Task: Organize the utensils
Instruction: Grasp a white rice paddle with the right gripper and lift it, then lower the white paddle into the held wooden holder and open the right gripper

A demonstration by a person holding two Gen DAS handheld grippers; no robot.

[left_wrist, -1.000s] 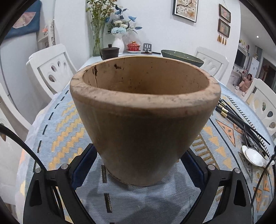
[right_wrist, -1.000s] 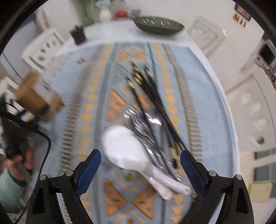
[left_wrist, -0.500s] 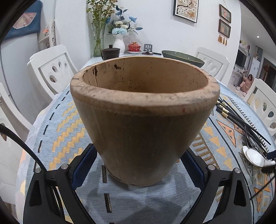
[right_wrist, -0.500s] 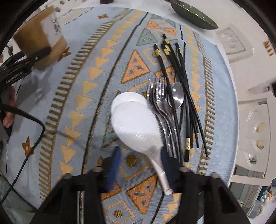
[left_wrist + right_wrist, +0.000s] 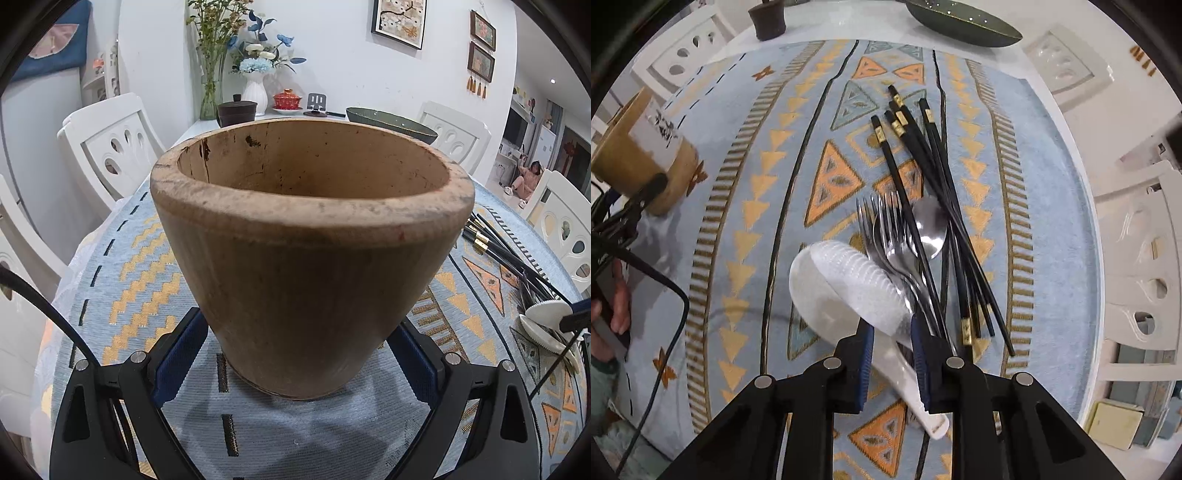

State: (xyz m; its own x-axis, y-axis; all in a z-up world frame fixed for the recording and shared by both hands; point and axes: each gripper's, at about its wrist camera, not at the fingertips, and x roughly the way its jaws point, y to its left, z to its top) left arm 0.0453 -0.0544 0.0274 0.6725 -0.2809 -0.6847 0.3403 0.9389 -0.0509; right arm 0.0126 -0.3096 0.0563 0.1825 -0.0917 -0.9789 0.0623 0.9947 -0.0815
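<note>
A brown wooden utensil holder (image 5: pixel 310 254) stands upright on the patterned blue mat; my left gripper (image 5: pixel 295 343) is shut on its lower wall. The holder also shows at the left in the right wrist view (image 5: pixel 642 155). My right gripper (image 5: pixel 892 343) is shut on the handle of a white rice paddle (image 5: pixel 857 291), tilted on edge over a second white paddle (image 5: pixel 820 306). Beside them lie several steel forks (image 5: pixel 886 229), a steel spoon (image 5: pixel 932 229) and several black chopsticks (image 5: pixel 934 177). The paddles also show in the left wrist view (image 5: pixel 546 321).
A dark green bowl (image 5: pixel 964 18) and a dark lidded cup (image 5: pixel 768 20) stand at the table's far end. White chairs (image 5: pixel 110 144) surround the table. A vase of flowers (image 5: pixel 255 88) and a red tea cup (image 5: pixel 287 100) stand at the far end. A black cable (image 5: pixel 665 295) hangs at the left.
My right gripper has closed on the white rice paddle's handle and tipped the paddle on edge. The left gripper and holder have stayed in place.
</note>
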